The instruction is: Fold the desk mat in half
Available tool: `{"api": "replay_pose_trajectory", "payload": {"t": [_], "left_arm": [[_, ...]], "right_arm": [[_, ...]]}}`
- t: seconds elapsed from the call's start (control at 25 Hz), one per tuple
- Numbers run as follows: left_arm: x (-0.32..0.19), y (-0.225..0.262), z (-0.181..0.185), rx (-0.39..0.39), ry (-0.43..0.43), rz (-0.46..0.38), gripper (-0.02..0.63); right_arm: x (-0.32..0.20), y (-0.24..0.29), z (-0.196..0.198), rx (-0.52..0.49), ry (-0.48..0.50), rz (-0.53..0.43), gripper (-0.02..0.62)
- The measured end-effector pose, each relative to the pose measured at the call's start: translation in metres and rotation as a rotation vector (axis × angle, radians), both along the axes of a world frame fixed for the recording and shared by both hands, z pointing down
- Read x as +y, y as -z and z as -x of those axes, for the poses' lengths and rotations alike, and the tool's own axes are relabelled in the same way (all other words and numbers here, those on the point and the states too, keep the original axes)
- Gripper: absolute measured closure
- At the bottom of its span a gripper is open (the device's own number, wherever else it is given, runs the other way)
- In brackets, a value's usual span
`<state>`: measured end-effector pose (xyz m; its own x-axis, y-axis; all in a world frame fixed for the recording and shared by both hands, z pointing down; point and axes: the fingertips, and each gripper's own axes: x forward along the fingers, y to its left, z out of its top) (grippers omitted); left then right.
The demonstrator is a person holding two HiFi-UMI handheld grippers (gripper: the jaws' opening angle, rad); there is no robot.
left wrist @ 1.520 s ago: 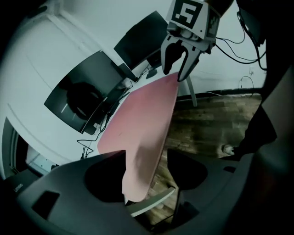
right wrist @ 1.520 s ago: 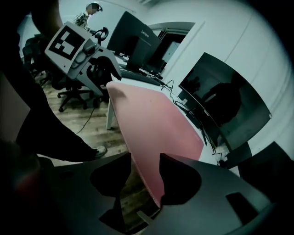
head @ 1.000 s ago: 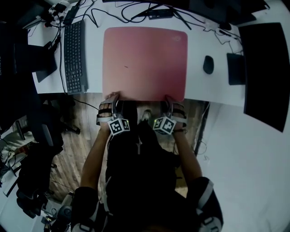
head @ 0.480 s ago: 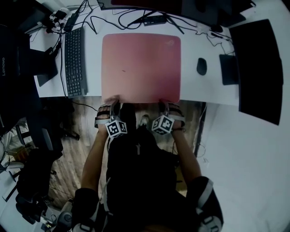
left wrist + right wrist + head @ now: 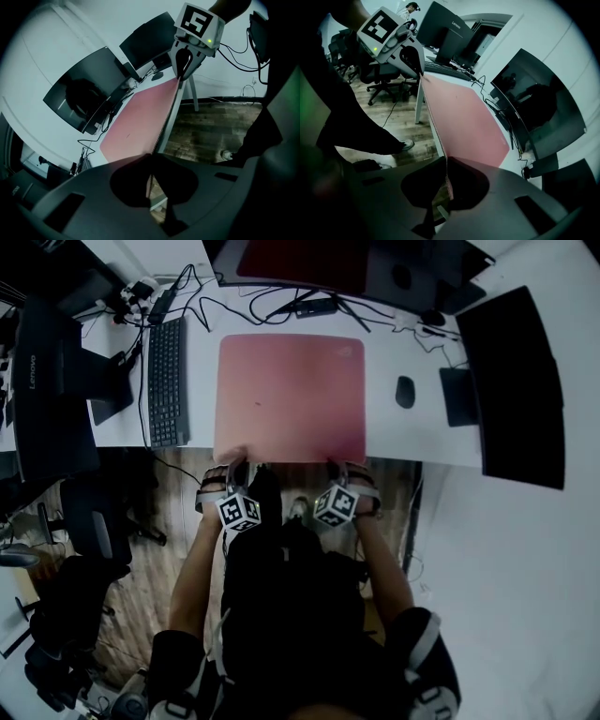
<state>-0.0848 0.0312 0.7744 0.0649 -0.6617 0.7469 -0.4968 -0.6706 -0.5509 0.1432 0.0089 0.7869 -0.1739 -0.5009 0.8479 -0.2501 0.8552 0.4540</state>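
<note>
Black keyboard (image 5: 167, 381) lies at the left of the white worktop (image 5: 389, 437), just beside the pink desk mat (image 5: 291, 395). The mat is spread flat, with its near edge at the worktop's front lip. My left tool (image 5: 234, 467) is clenched on that near edge by the left corner, the thin edge pinched between its jaws. My right tool (image 5: 335, 467) is at the same edge by the right corner, its jaws closing on the mat's edge between them. To the right of the mat rests a dark mouse (image 5: 404, 391).
</note>
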Motion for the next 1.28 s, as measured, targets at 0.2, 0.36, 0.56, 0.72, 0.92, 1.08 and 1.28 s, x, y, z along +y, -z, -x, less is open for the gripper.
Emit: {"api": "replay_pose_trajectory", "payload": {"t": [0.2, 0.36, 0.56, 0.72, 0.92, 1.08, 1.28], "left_arm": [[0.015, 0.021, -0.004, 0.032, 0.02, 0.016, 0.588], [0.029, 0.047, -0.001, 0.07, 0.044, 0.023, 0.588], [0.032, 0.077, 0.007, 0.111, 0.061, 0.03, 0.588], [0.011, 0.098, 0.014, 0.131, 0.052, 0.023, 0.588], [-0.034, 0.122, 0.024, 0.141, 0.013, 0.017, 0.588], [-0.076, 0.137, 0.032, 0.159, -0.029, 0.008, 0.588], [-0.131, 0.153, 0.043, 0.207, -0.046, -0.017, 0.587]], "right_arm": [[0.013, 0.027, -0.002, -0.009, 0.013, 0.016, 0.577], [0.031, 0.054, -0.001, -0.056, 0.011, 0.078, 0.577], [0.04, 0.086, 0.007, -0.124, 0.016, 0.141, 0.577], [0.023, 0.109, 0.014, -0.146, 0.002, 0.151, 0.577], [-0.021, 0.138, 0.023, -0.154, -0.042, 0.128, 0.577], [-0.064, 0.154, 0.031, -0.161, -0.099, 0.086, 0.577], [-0.112, 0.174, 0.041, -0.162, -0.207, 0.02, 0.577]]}}
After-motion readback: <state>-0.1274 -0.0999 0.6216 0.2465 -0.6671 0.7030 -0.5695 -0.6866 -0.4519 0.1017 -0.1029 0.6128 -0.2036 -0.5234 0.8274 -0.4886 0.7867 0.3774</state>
